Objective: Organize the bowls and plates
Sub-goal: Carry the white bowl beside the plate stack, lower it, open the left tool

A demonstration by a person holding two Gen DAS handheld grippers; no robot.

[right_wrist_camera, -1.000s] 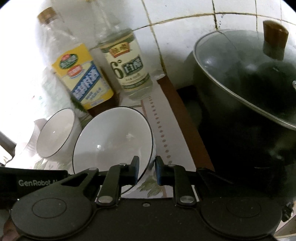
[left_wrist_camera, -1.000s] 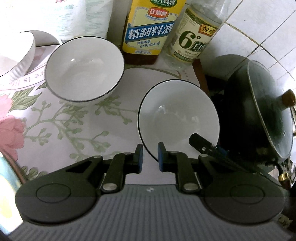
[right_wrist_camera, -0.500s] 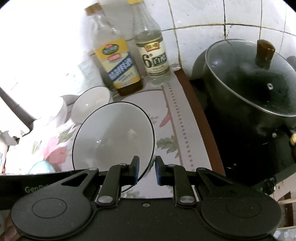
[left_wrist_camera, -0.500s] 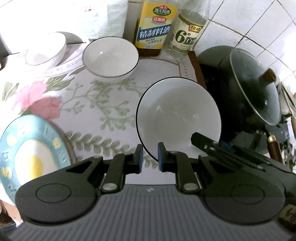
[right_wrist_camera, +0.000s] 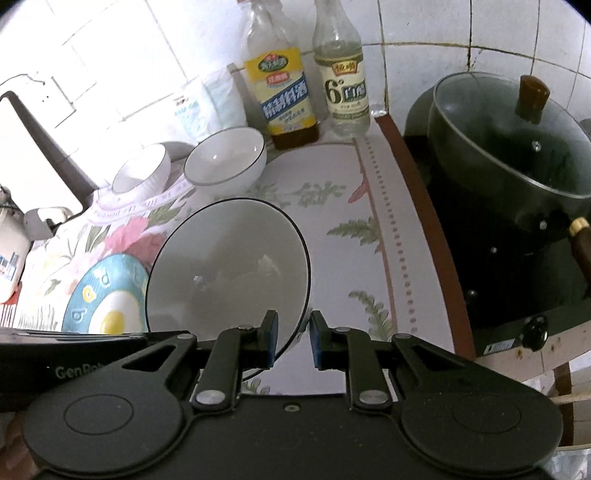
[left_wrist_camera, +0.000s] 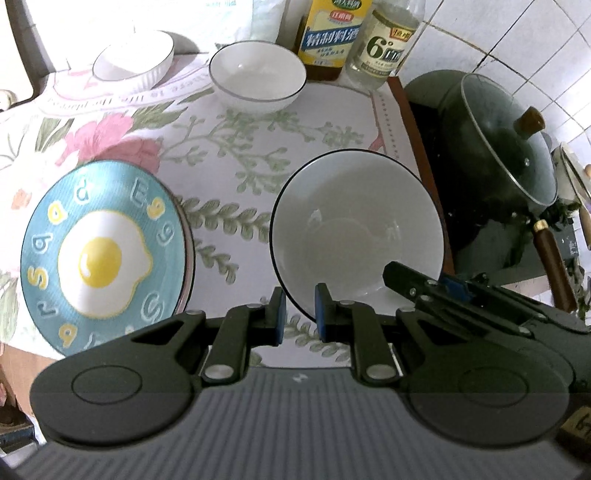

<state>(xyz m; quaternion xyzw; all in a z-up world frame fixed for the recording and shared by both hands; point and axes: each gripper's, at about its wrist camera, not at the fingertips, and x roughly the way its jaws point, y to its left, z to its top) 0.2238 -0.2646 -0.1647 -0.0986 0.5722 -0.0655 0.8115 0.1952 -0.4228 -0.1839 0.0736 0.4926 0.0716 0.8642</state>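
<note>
Since the earlier frame both claws have lifted back. Left claw [left_wrist_camera: 299, 314] and right claw [right_wrist_camera: 291, 341], nearly closed, each pinch the white bowl's [left_wrist_camera: 356, 230] rim above the tabletop [left_wrist_camera: 332, 122]. Uneven pull could slip it onto the egg plate [left_wrist_camera: 105, 254].

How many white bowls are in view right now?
3. One large bowl is held by its rim in both grippers' jaws. A second bowl sits by the two bottles. A ribbed bowl sits left of it. Others may be out of frame.
</note>
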